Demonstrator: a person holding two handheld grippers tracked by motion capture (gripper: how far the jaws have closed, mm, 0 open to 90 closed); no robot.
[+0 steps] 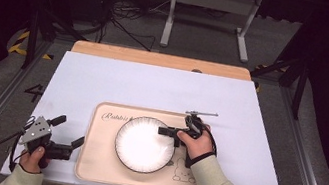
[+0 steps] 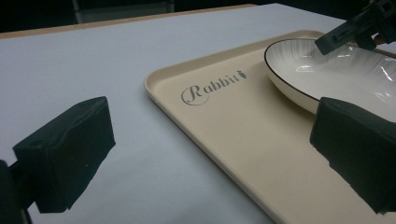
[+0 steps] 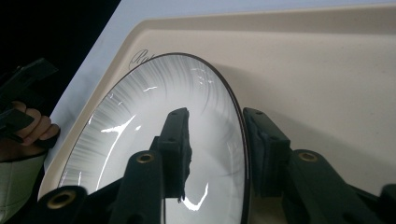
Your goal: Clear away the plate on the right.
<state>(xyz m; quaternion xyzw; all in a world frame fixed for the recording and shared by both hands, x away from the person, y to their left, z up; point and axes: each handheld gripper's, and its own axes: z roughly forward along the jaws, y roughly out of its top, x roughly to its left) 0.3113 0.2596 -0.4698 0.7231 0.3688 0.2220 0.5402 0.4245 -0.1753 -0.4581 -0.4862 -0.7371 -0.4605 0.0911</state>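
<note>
Right hand-held gripper [image 3: 212, 140] straddles the plate [image 1: 141, 144] rim, jaws slightly apart (not pressing); left hand-held gripper [image 1: 68, 131] gapes wide beside the tray [image 1: 89, 166].

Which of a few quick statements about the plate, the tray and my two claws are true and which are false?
1. The plate sits on the beige tray. True.
2. The right claw straddles the plate's rim, one jaw inside, one outside. True.
3. The left claw grips the tray's edge. False: it is open, off the tray's left side, holding nothing.
4. The plate holds food. False: it is empty.
5. The tray reads "Rabbit". True.
</note>
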